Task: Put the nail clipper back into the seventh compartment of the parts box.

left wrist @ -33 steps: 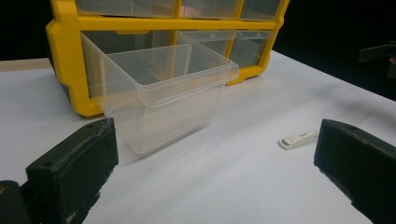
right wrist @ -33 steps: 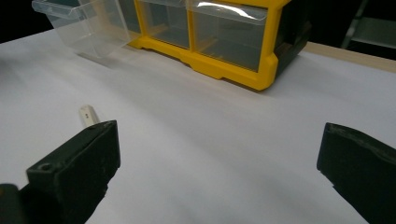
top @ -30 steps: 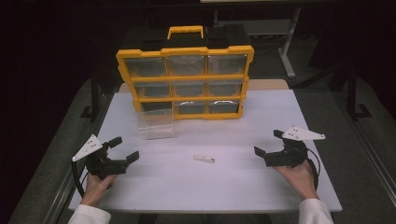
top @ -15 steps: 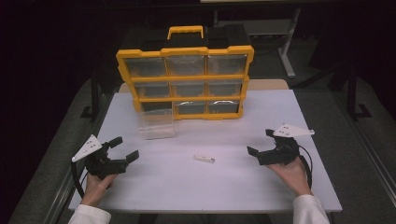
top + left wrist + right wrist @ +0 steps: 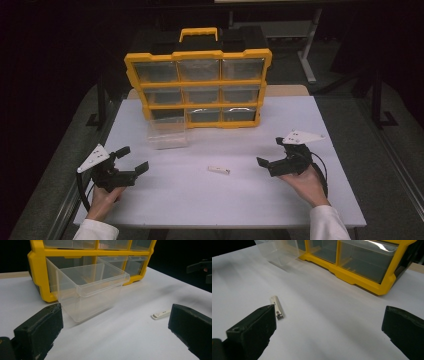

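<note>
— What's in front of you?

— A white table (image 5: 200, 200). At its far edge stands the yellow organizer (image 5: 197, 87), upright, its clear compartments facing me. One clear drawer (image 5: 167, 134) is out, on the table just in front of the bottom-left slot.

— And your tongs?

— My left gripper (image 5: 131, 159) is near the left edge, jaws spread wide, holding nothing. My right gripper (image 5: 274, 154) hovers on the right side, jaws equally wide, empty too.

— The small thing?

— A nail clipper (image 5: 219, 170) lies flat in the middle of the table, between my grippers, nearer the right one, touched by neither.
</note>
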`<state>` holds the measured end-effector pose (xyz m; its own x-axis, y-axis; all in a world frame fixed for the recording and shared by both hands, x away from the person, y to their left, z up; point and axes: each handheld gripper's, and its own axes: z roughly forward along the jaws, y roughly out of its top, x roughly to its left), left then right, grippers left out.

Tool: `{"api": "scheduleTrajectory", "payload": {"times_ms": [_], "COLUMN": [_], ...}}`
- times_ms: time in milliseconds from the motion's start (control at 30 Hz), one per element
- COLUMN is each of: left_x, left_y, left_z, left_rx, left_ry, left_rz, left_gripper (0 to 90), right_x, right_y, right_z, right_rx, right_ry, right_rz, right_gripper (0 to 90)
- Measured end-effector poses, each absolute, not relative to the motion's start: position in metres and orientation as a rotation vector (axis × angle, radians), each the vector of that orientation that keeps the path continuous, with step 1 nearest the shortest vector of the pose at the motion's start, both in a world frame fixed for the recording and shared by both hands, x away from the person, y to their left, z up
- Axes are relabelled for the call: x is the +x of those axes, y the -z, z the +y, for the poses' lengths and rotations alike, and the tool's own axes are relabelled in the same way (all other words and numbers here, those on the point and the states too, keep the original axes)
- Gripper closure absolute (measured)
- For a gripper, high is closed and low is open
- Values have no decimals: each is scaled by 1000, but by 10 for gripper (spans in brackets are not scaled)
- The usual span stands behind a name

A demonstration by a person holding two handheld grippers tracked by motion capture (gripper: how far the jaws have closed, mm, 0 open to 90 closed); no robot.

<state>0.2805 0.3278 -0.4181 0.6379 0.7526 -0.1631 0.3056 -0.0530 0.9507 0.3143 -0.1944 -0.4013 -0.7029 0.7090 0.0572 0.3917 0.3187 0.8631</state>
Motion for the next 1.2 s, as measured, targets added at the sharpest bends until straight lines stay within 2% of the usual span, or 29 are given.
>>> {"api": "scheduleTrajectory", "payload": {"times_ms": [1200], "left_x": [282], "left_y": [420], "left_z": [327], "left_rx": [1660], "left_ry": [-437], "left_rz": [888], "left_gripper": [0], "right_x": [333], "right_y": [412], "right_z": [-131], "right_rx": [844], "right_ry": [-1182], "right_rz": [2515], "right_gripper": [0]}}
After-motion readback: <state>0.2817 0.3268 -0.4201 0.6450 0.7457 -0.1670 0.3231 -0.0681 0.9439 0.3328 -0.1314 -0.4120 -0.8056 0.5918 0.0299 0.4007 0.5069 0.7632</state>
